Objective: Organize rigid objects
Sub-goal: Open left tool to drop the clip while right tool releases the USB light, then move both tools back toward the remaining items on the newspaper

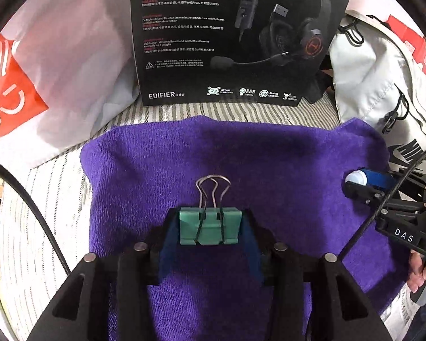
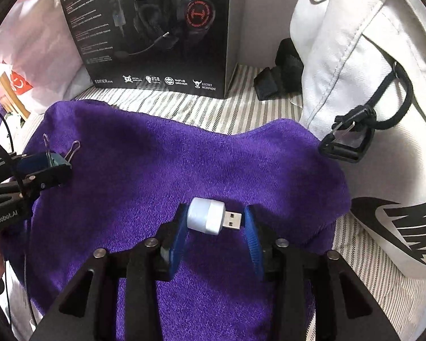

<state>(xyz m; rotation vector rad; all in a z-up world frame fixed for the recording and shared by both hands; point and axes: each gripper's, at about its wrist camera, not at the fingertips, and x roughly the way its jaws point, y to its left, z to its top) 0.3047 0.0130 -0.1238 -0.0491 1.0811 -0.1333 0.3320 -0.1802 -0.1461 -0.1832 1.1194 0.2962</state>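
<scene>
A green binder clip (image 1: 210,227) with wire handles lies on a purple towel (image 1: 269,156), between the blue pads of my left gripper (image 1: 209,213). The pads stand close at its two sides without clamping it, so this gripper is open. In the right wrist view a small white USB light (image 2: 204,217) lies on the towel (image 2: 156,156) inside my right gripper (image 2: 215,209). Its dome rests against the left pad, and the metal plug stops just short of the right pad. That gripper is open too. Each gripper shows in the other's view: the right gripper (image 1: 355,187) and the left gripper (image 2: 54,164).
A black headset box (image 1: 227,28) stands upright behind the towel. A white Nike bag (image 2: 369,85) with black straps crowds the right side, and a white plastic bag (image 1: 56,56) with red print the left. Striped bedding (image 1: 42,227) lies underneath. A hand (image 1: 420,272) holds the right gripper.
</scene>
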